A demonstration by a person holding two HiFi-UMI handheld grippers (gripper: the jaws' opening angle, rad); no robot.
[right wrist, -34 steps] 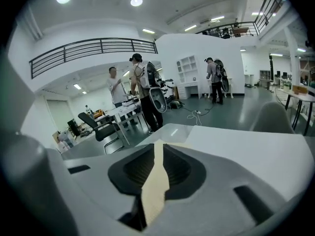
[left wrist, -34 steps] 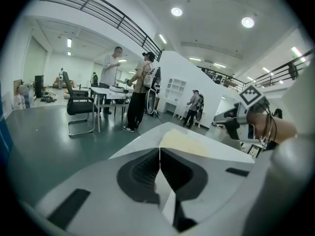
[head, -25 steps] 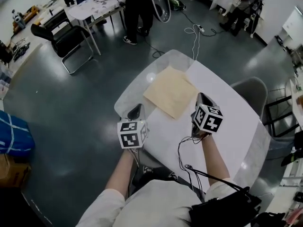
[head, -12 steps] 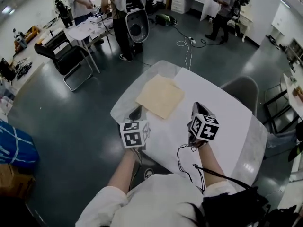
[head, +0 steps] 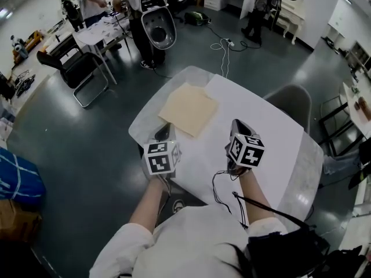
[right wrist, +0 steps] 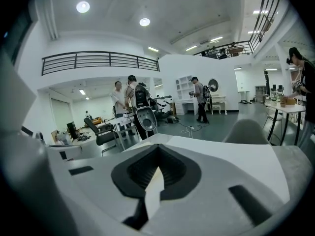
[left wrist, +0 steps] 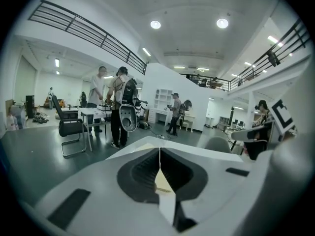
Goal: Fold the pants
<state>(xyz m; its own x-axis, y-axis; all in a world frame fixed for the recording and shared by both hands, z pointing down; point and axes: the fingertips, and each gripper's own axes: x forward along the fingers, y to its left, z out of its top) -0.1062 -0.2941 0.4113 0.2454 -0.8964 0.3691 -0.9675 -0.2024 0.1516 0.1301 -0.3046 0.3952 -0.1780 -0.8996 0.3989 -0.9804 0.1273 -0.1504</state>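
The tan pants [head: 188, 109] lie folded into a flat square on the far left part of the white table [head: 266, 138]. My left gripper [head: 165, 133] hovers just short of their near edge with its jaws shut and empty. In the left gripper view the left gripper [left wrist: 160, 154] has its tips meeting in a thin line, and a sliver of the tan pants [left wrist: 161, 182] shows beyond them. My right gripper [head: 236, 127] hangs over bare table to the right of the pants, also shut on nothing. In the right gripper view the right gripper [right wrist: 157, 167] shows only the white table [right wrist: 221, 151] ahead.
A grey chair [head: 293, 100] stands at the table's far right side. Beyond the table, people stand by a second table [head: 95, 30] with a black office chair [head: 75, 68]. A cable [head: 223, 42] trails on the dark floor. A blue bag [head: 17, 178] sits at the left.
Both grippers have drawn back from the pants toward the person and risen a little. The pants have not moved. The head view now takes in more of the room.
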